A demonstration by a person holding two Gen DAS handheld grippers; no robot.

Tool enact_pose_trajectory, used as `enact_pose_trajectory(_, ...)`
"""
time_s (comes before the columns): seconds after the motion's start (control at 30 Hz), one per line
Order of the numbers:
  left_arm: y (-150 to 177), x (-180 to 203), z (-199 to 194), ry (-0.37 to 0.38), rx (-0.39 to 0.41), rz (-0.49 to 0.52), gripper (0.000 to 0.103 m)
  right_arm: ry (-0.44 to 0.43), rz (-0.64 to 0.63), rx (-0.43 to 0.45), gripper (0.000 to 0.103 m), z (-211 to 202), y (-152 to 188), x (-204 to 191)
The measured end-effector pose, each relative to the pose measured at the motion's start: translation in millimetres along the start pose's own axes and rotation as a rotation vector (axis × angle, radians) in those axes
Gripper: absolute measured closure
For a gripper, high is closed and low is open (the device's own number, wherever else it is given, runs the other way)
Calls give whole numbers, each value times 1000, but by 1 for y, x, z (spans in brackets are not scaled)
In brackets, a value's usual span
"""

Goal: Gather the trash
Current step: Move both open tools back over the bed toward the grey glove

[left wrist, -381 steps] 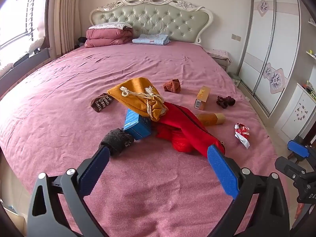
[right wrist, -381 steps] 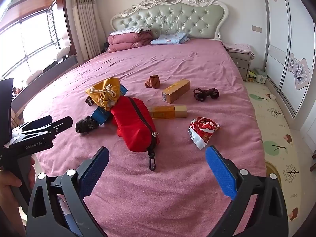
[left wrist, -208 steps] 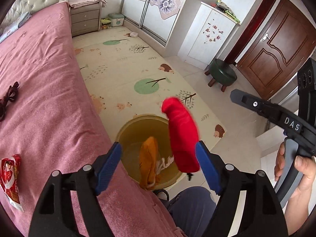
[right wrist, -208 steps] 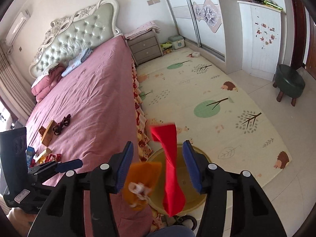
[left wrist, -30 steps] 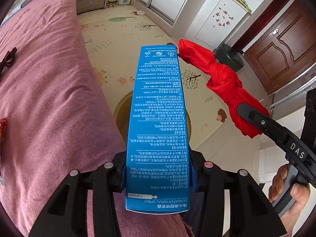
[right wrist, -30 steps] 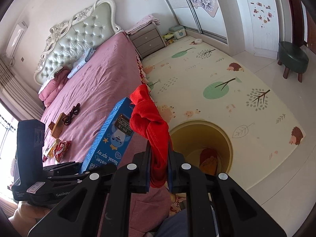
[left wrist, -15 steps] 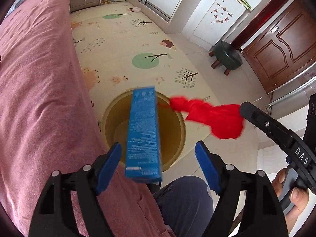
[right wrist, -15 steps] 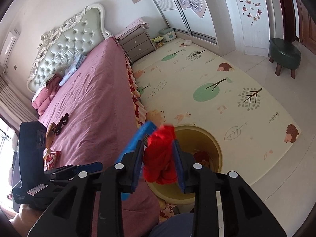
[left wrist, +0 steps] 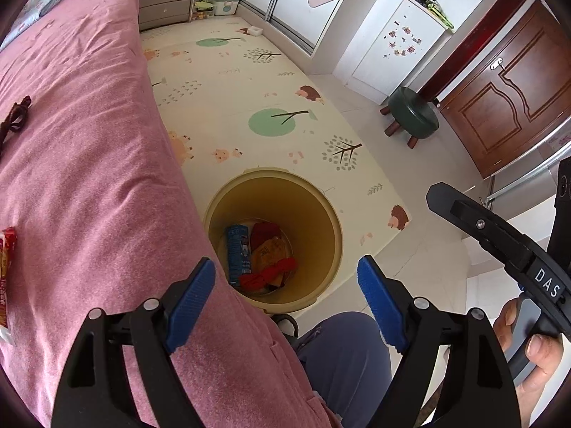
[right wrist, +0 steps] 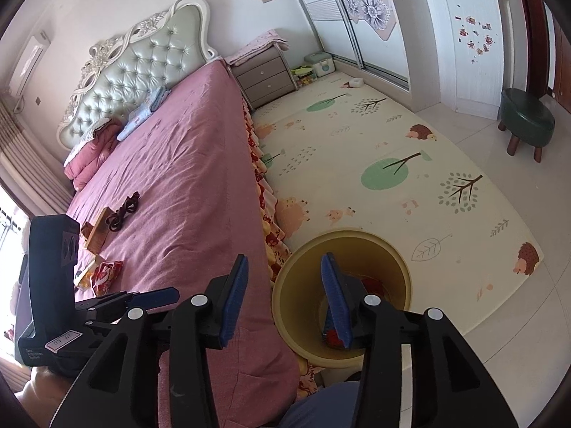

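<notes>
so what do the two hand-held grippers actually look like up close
Both match. The left hand-held gripper has a black frame with silver bolts and two ribbed blue pads. The right hand-held gripper is built the same; its black body reads "DAS" in white in the left wrist view. The person wears grey-blue trousers.
</notes>
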State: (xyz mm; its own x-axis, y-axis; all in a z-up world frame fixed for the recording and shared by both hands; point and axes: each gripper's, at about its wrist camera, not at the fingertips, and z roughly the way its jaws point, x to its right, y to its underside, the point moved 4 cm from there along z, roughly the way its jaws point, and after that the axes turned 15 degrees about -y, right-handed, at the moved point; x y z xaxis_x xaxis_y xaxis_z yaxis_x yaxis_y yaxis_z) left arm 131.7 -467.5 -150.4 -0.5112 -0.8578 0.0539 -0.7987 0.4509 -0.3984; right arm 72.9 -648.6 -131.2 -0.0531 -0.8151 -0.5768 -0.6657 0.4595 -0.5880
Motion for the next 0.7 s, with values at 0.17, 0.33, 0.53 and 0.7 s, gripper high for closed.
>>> enact_pose_trajectory(0.17,12,-27,-24,-11,52,-21,21,-29,-40,-4,61,4,-2,-30)
enact_pose_trajectory(0.33,26,-62,-48,-72,104,-41,21,-80,-83,-46,61,24,6,-69)
enact_pose_trajectory(0.53,50,-113,-70,-146,136,-97,21,-149,-170,-113,61,56,19,-124)
enact_pose_trajectory(0.7,71,-163,-90,-209,157,-163,21,-207,-229,-169,61,84,32,-171)
